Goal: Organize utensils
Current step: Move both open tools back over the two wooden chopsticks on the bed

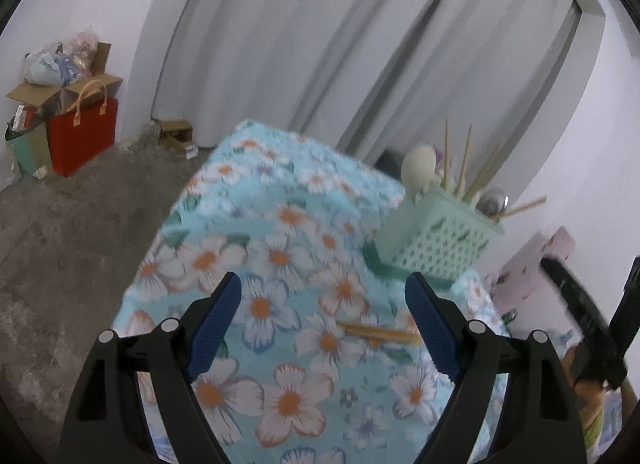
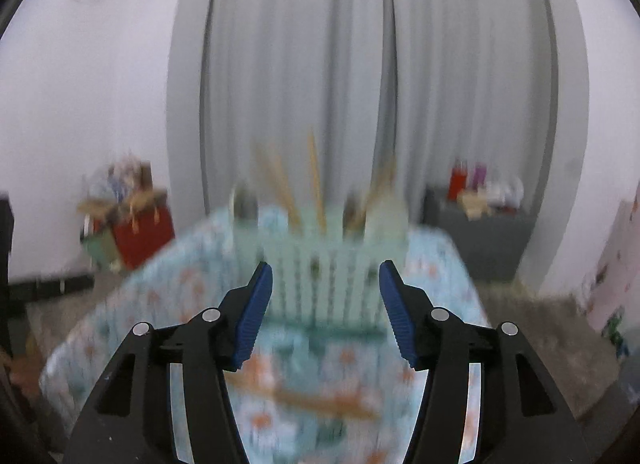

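On the counter [image 1: 224, 224] with the flowered cloth, the green basket [image 1: 440, 244] stands at the far right corner, so that chopsticks and spoons can stand upright in it (several already do). One pair of chopsticks [image 1: 380, 332] lies flat on the cloth in front of it, probably the next thing to collect. Your left gripper [image 1: 324, 304] hovers above the cloth with jaws spread wide and empty. Your right gripper [image 2: 326, 304] faces the basket, jaws partly open, holding nothing.

One basket [image 1: 440, 240], two claws, one red bag [image 1: 82, 136]
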A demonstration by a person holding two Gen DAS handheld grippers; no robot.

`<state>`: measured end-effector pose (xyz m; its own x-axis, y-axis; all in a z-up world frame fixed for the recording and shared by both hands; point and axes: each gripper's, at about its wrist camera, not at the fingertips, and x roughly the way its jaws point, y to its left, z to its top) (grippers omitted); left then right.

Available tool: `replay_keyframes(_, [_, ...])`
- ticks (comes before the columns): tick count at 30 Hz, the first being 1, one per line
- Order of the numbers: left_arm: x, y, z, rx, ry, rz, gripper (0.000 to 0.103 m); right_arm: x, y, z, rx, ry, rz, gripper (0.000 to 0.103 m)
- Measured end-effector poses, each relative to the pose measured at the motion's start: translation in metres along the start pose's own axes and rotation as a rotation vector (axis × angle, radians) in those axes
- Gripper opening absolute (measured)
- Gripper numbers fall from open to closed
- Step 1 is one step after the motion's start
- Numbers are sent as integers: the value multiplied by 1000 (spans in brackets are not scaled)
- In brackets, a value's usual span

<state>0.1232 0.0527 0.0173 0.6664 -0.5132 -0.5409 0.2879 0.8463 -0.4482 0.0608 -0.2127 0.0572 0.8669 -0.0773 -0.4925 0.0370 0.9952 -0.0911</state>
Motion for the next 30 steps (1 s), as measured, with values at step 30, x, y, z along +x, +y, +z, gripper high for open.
replay_keyframes(30, [91,-47,-61,250,300,361,94,45,7,-101,129,418,70,70])
